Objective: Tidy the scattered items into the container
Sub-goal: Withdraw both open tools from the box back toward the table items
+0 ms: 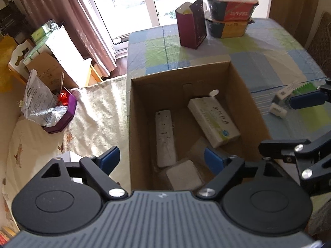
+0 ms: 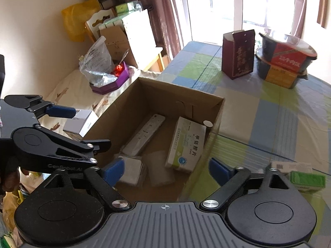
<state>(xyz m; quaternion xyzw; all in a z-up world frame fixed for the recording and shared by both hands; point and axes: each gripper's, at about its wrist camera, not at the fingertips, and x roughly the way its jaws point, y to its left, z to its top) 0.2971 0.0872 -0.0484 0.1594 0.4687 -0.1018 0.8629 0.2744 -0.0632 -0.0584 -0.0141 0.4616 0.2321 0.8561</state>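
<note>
Left wrist view: the cardboard box (image 1: 186, 111) stood open at the table (image 1: 279, 66) edge, holding a white remote (image 1: 165, 137), a white-green medicine box (image 1: 213, 122) and a small white packet (image 1: 184, 175); the left gripper (image 1: 162, 160) hung over the box's near side, jaws wide open and empty, while small white items (image 1: 279, 103) lay on the table right of the box. Right wrist view: same box contents seen; the right gripper (image 2: 165, 171) hung at the box's near corner, jaws wide open, holding nothing, with a green box (image 2: 307, 178) on the table just beside its right finger.
</note>
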